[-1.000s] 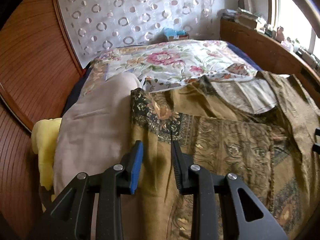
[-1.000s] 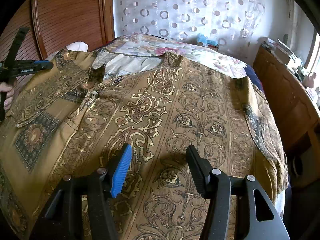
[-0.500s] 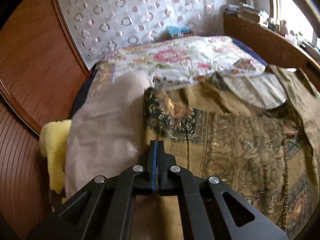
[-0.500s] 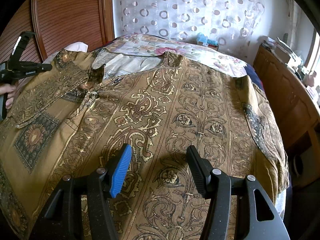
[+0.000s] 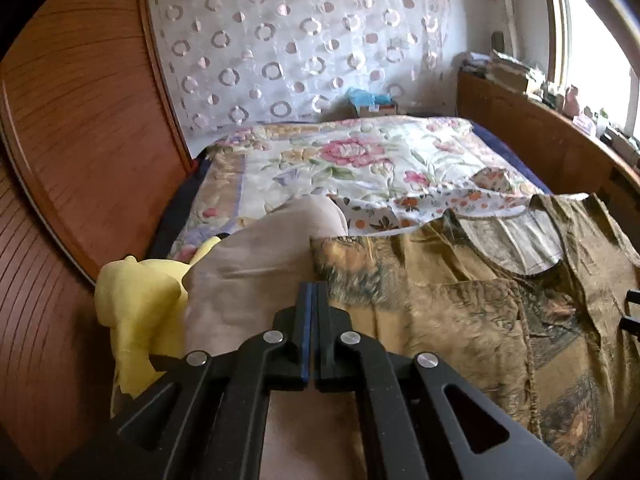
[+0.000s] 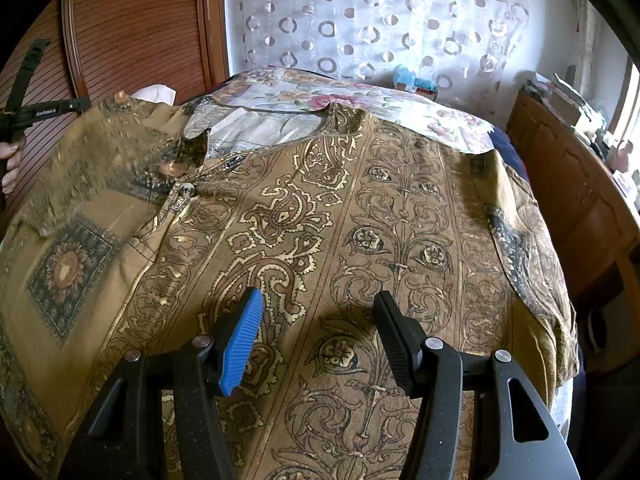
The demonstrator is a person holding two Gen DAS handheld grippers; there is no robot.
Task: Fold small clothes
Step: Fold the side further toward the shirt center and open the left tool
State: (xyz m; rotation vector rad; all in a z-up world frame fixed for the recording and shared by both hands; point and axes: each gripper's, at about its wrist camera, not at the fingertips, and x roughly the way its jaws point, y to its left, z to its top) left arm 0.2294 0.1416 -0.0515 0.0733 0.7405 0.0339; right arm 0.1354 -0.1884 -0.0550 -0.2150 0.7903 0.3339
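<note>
**Fold barely begun: 1 sleeve pinched, body flat**

Nearest me, my right gripper (image 6: pixel 318 294) hangs over the lower middle of the brown patterned garment (image 6: pixel 360 220). Its jaws stand about half open, nothing sits between the pads, and as far as I can see they touch no cloth; only their shadow falls on the print.

The garment lies face up and spread wide. Its hem is toward me and its open neckline is at its far end. I see no fold in the body, so I judge the task at its first step: 1 sleeve is to come in over the chest, then the other, then the body is to be doubled. The sleeve on the garment's right side droops, untouched, over the edge.

At the garment's left side, my left gripper (image 5: pixel 311 292) is fully closed. It appears to pinch the cuff edge of the sleeve (image 5: pixel 360 264). From the right wrist view that cuff sits raised at the gripper's tip, with the cloth there blurred. My hand (image 6: pixel 10 160) holds the handle behind it.

Just left of the garment lie a beige cloth (image 5: pixel 248 272) and a yellow cloth (image 5: pixel 140 300), both unfolded. Beyond the garment's neckline, the floral bedspread (image 5: pixel 360 160) runs back to the circle-patterned curtain (image 5: pixel 300 40).
</note>
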